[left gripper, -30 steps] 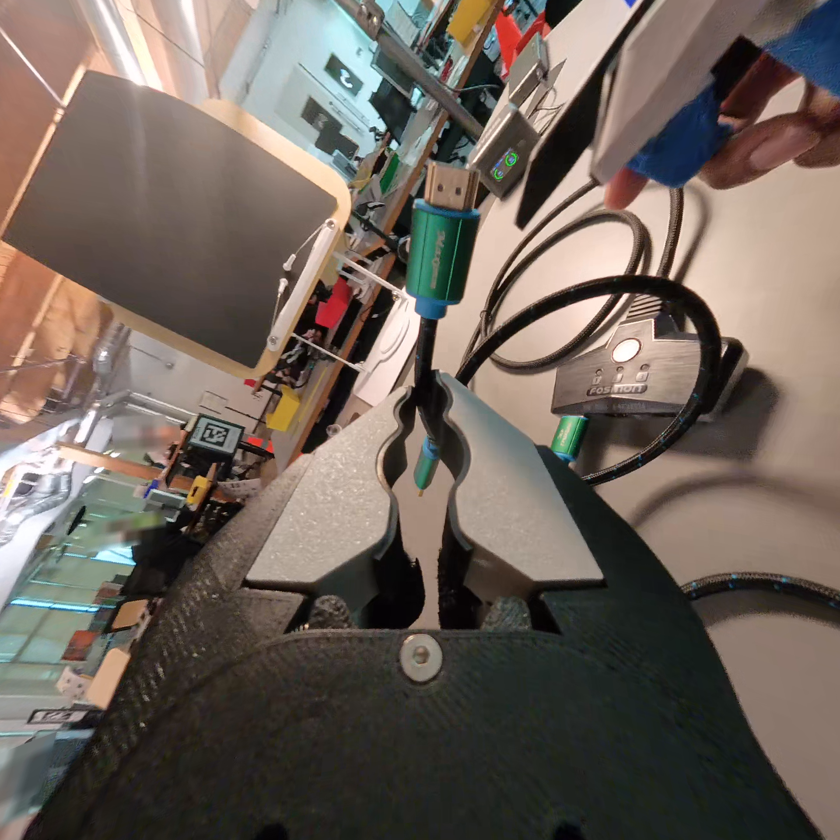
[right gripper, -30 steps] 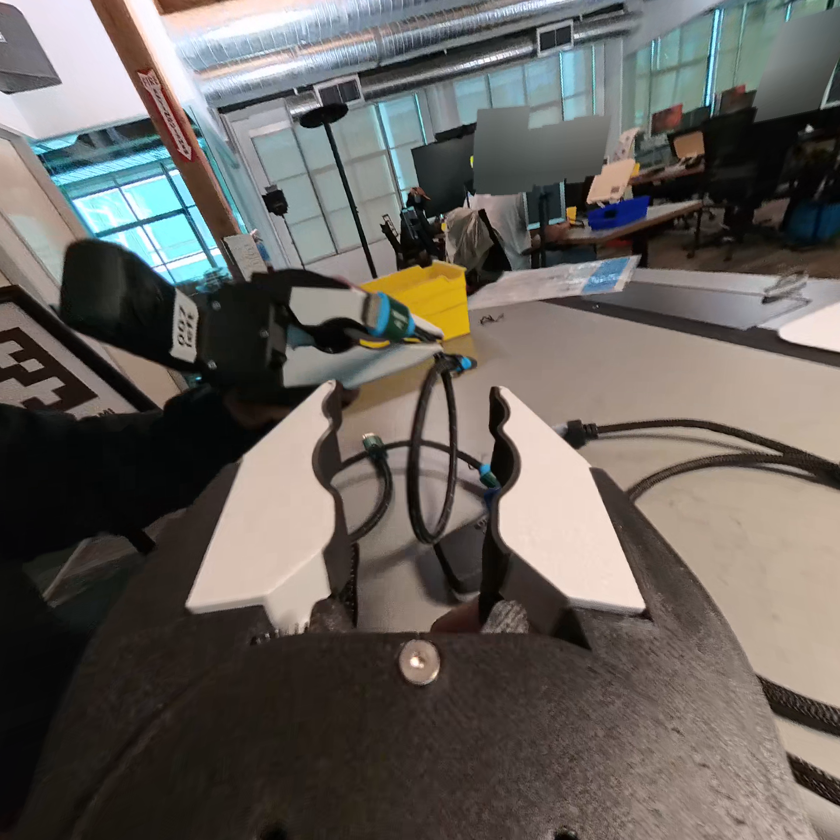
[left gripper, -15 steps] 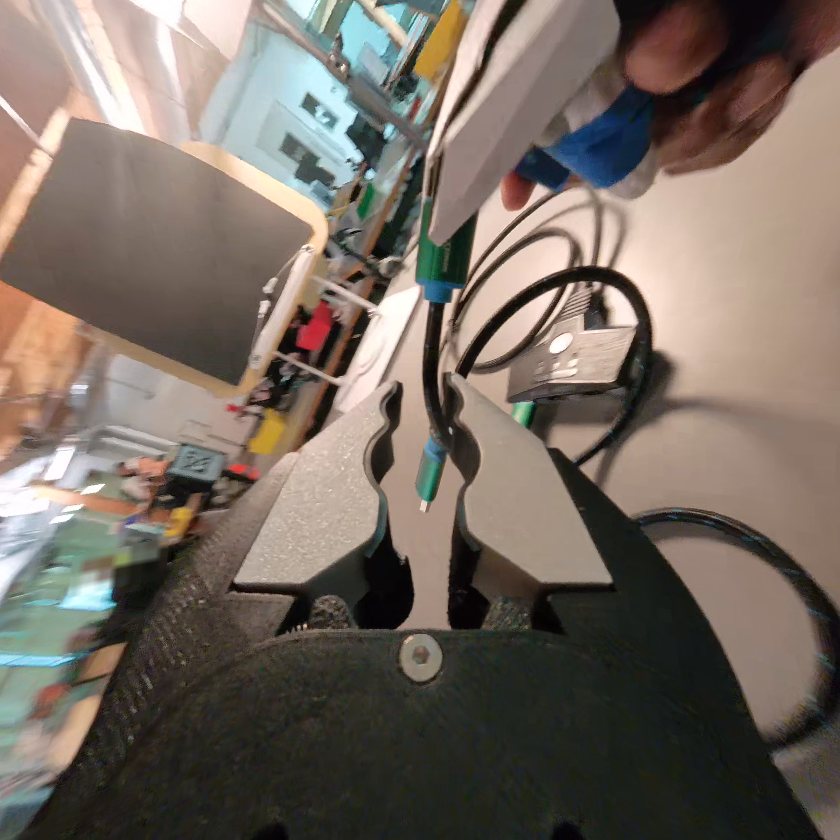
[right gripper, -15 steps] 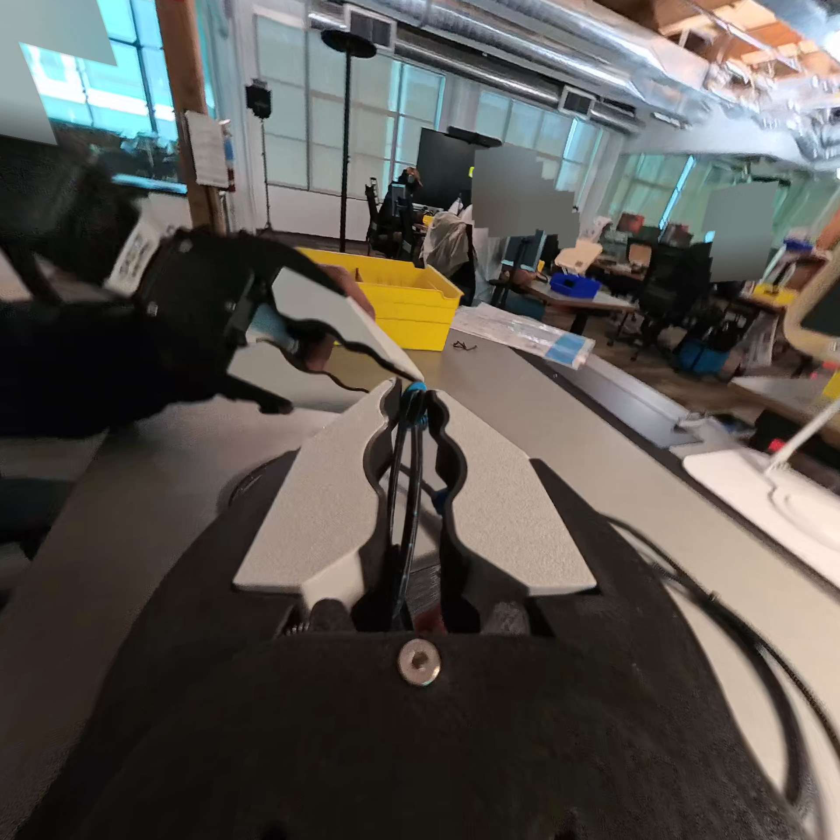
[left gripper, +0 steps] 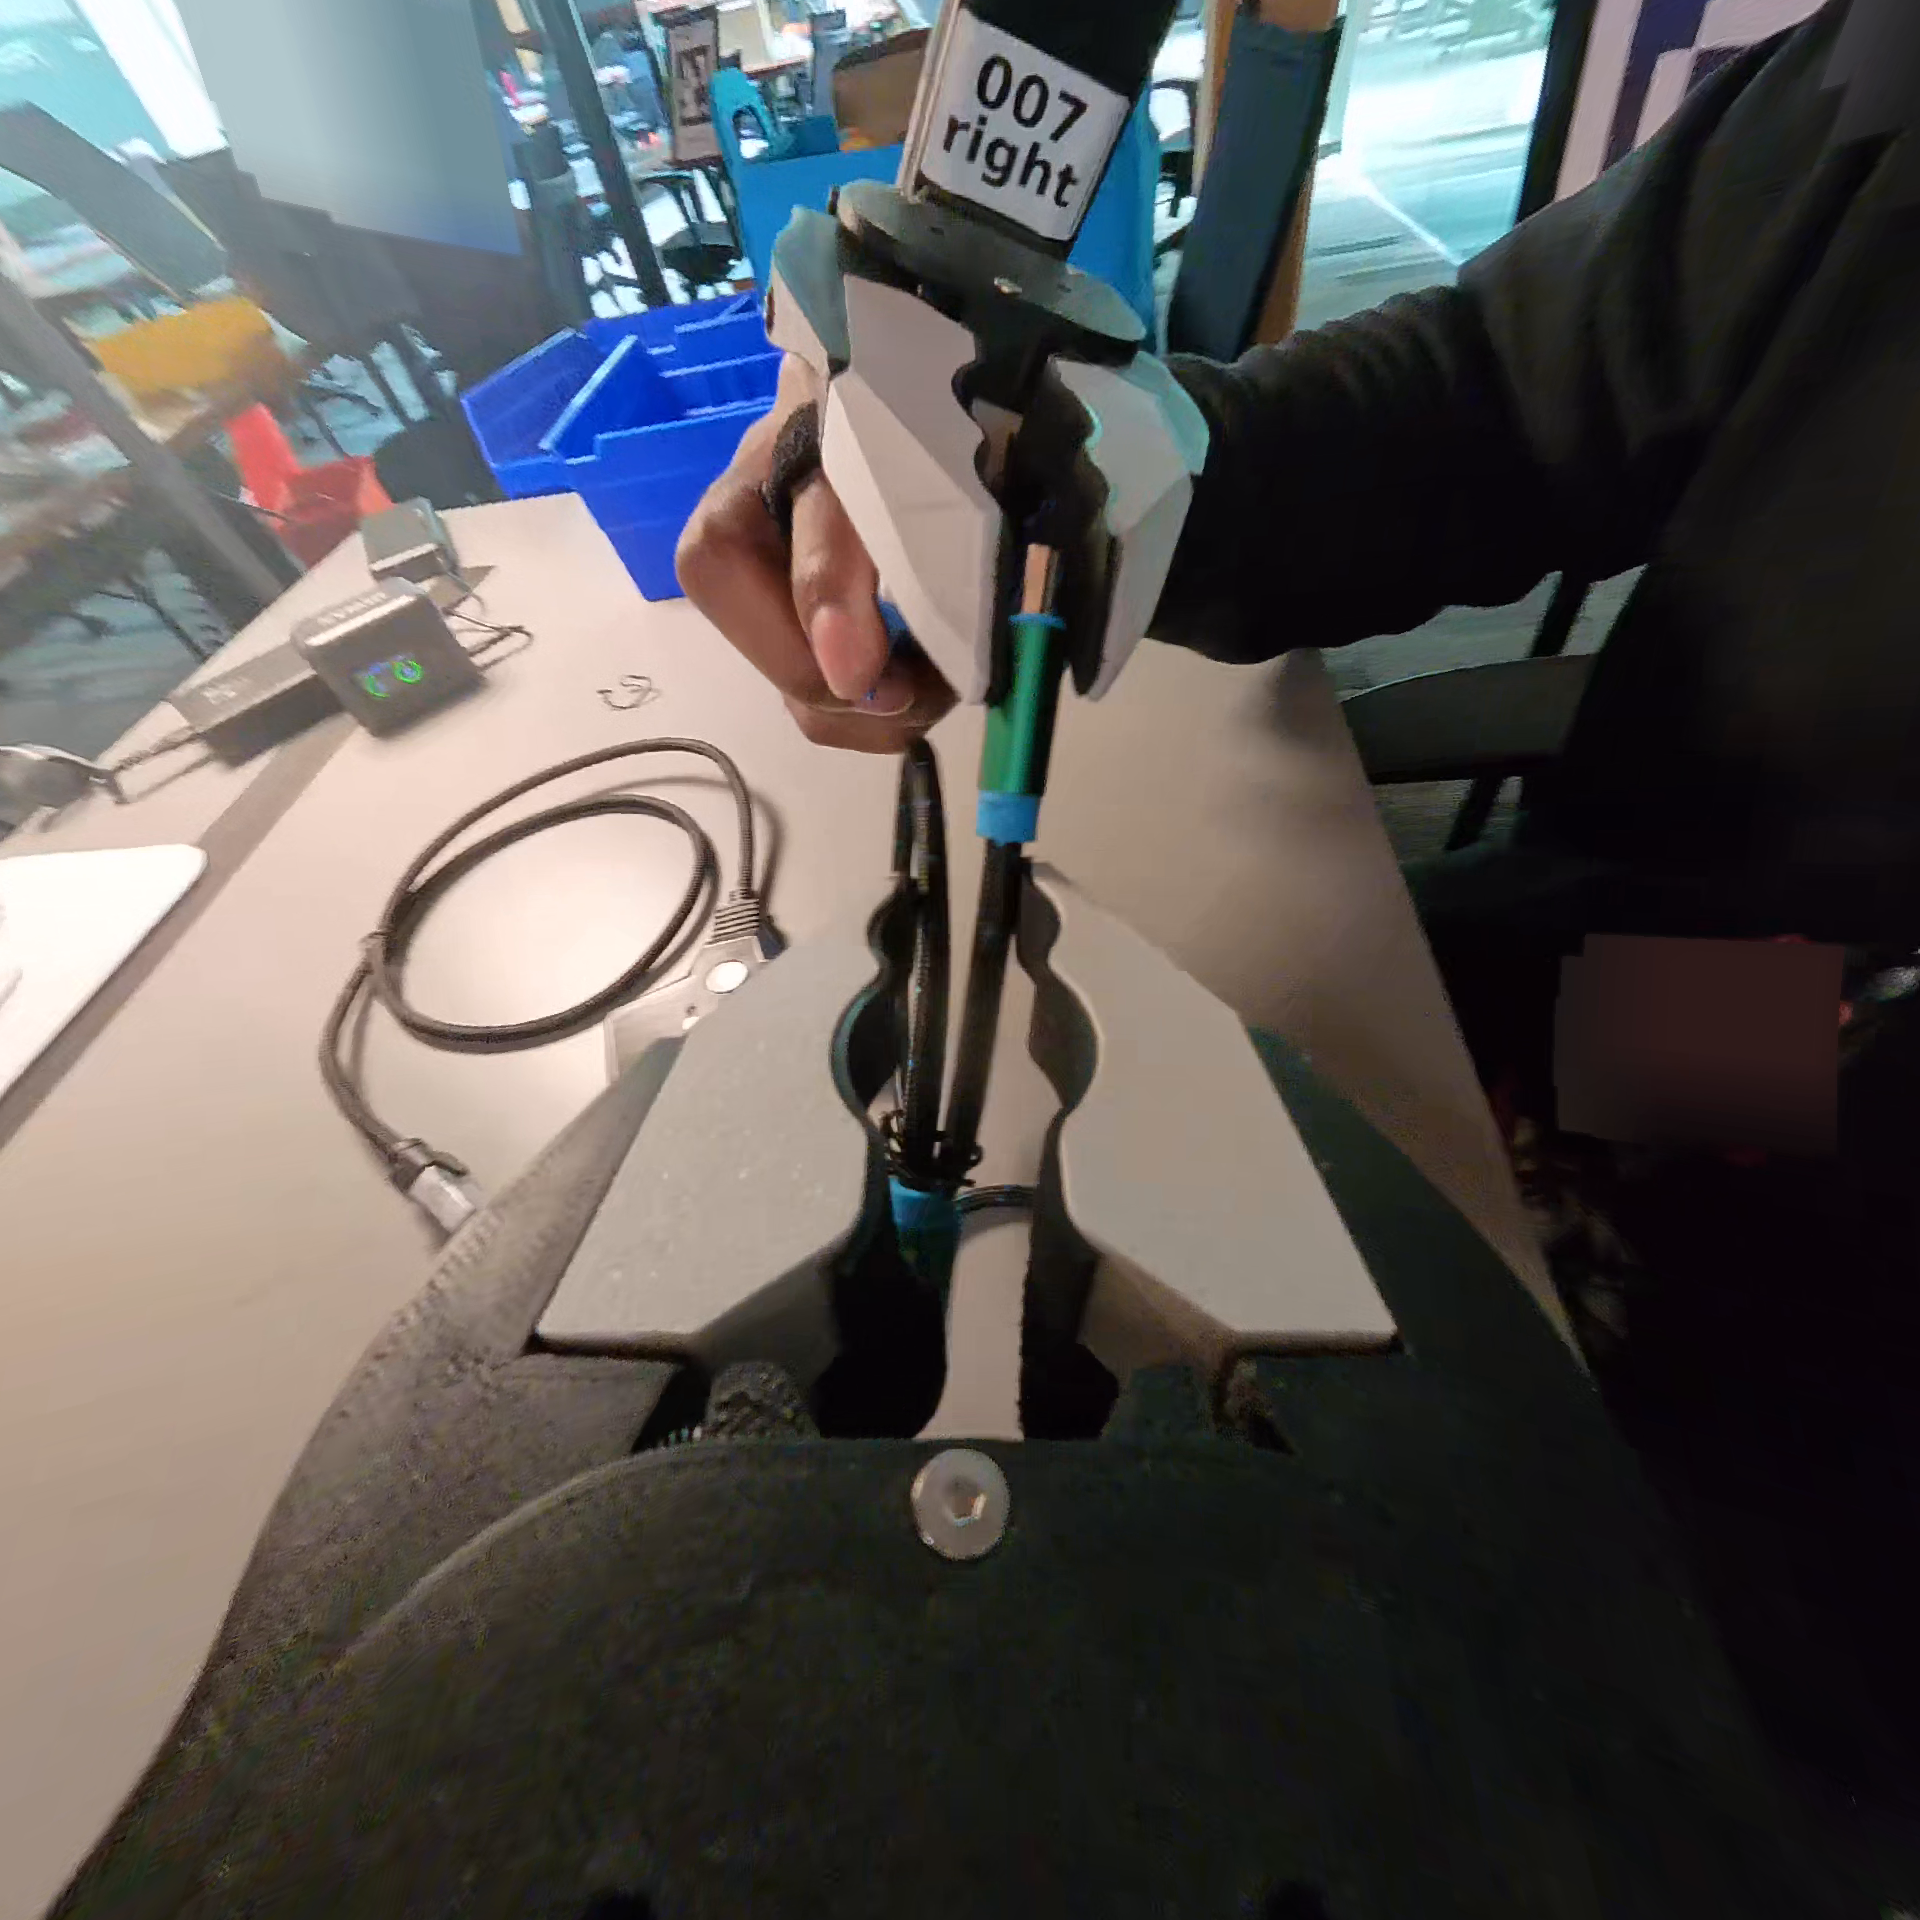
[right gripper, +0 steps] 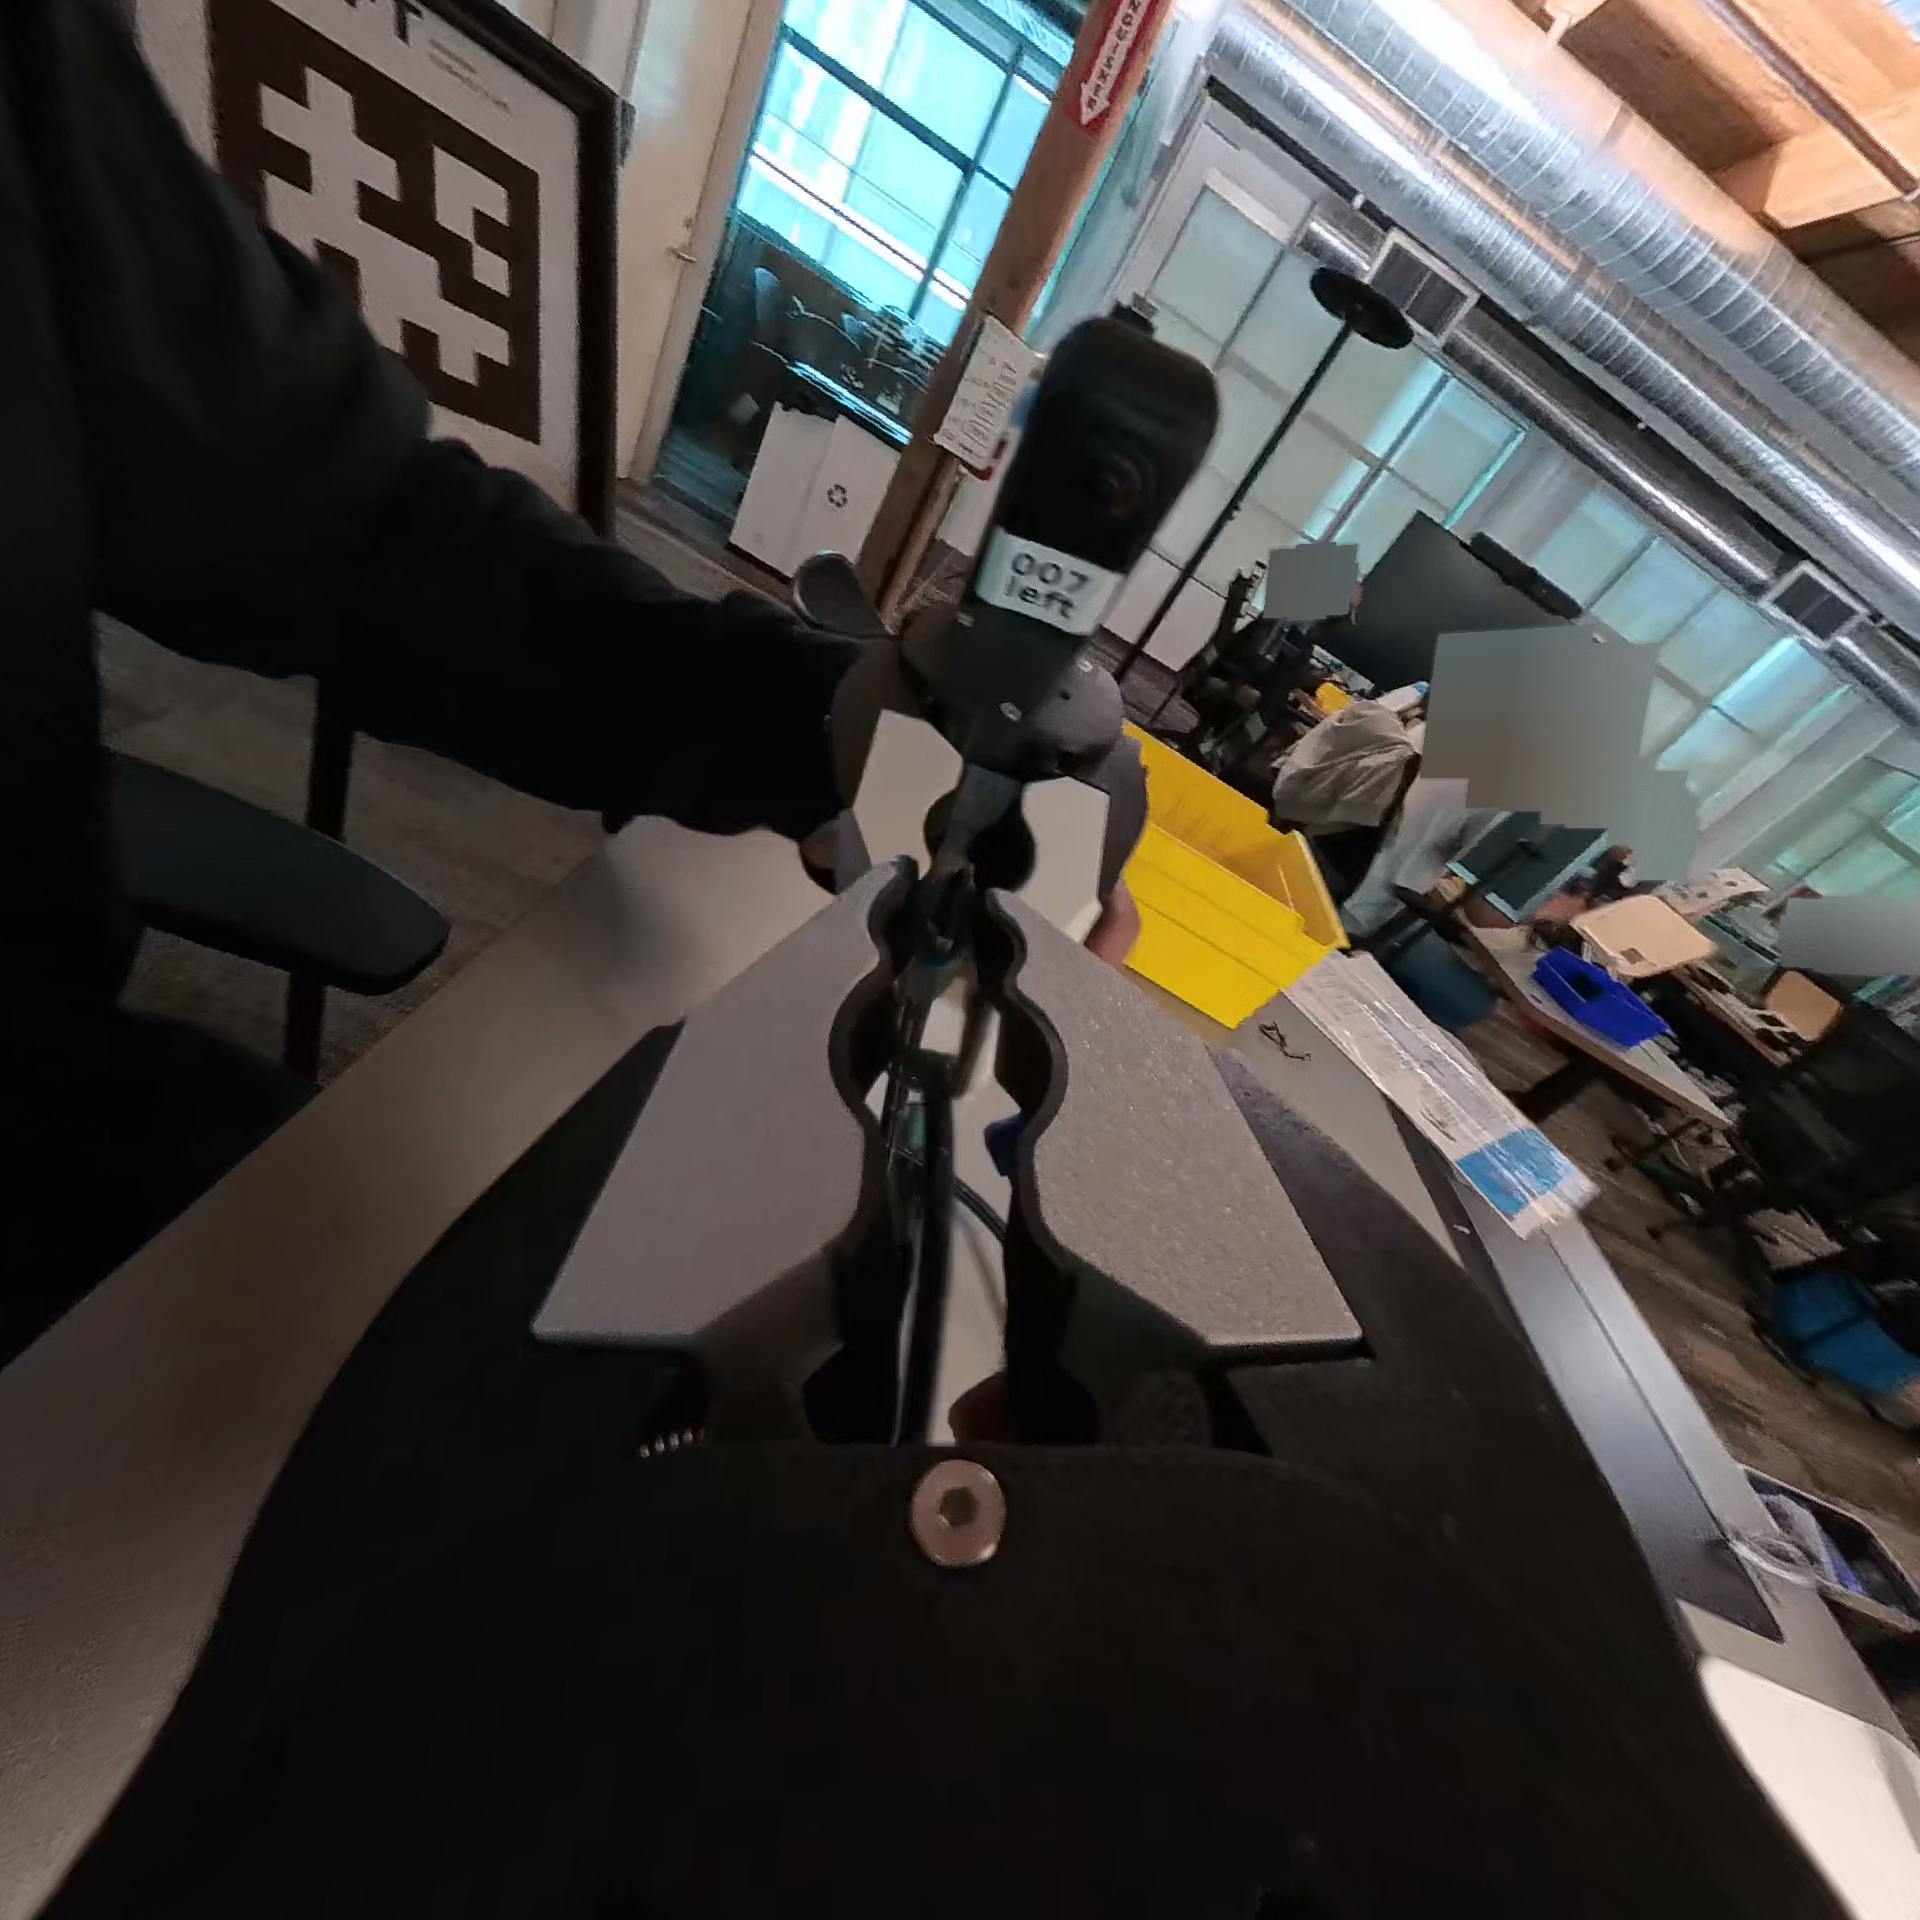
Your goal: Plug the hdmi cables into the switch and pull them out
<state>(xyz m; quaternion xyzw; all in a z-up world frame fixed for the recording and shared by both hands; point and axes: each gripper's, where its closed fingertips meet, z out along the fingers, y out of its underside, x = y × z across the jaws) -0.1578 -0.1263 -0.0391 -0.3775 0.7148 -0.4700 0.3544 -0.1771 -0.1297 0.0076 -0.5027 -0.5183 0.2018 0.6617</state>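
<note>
Holding the green plug (left gripper: 1013, 717) is now the job of my right gripper (left gripper: 1029, 675), whose white fingers are closed on the plug's upper body, with my hand (left gripper: 821, 603) wrapped round the gripper behind them. The plug stands nearly upright, metal end up inside the jaws and blue collar down. Its black cable (left gripper: 982, 997) drops straight from the collar into my left gripper (left gripper: 956, 904) directly below. The left jaws stand apart. The cable runs loosely through the gap and touches one fingertip, not pinched as far as I can see. The switch (left gripper: 717, 982) lies flat on the table (left gripper: 1195, 790), just beyond and to the left of my left jaws (partly hidden behind one finger). The left gripper is the nearer of the two, while the plug's metal end points away from the switch. In my judgement, the coming move turns on tipping that long axis down toward the switch's ports. One second ago the roles were reversed: my left jaws clamped the cable below the plug, and my right jaws were open and clear of it.
</note>
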